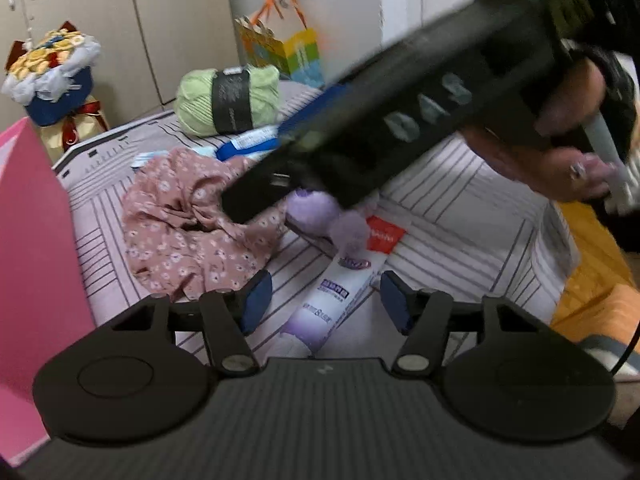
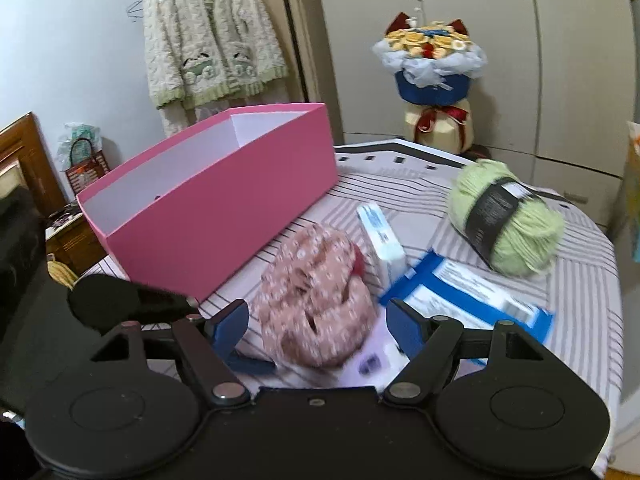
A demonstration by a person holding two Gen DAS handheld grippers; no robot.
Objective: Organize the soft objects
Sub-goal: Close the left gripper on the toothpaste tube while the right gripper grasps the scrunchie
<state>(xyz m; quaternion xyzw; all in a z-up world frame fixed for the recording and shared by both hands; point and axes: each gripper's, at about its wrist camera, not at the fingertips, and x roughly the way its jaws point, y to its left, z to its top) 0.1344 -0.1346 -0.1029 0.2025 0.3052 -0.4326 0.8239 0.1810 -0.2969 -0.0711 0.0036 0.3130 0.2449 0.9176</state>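
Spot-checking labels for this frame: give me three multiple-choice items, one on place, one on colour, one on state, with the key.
1. Where does the pink box stand relative to the floral cloth in the right wrist view?
A. behind and to the left of it
B. on top of it
C. to the right, beside the yarn

2. What colour is the yarn ball?
A. red
B. light green
C. black

3. What state is the pink box in?
A. closed with a lid
B. open on top, nothing seen in the part of the inside that shows
C. tipped on its side

Key: 1 A, the box sits past the cloth toward the left edge of the bed; 2 B, pale green strands under a dark band; 3 B, its white inner walls show bare, no lid.
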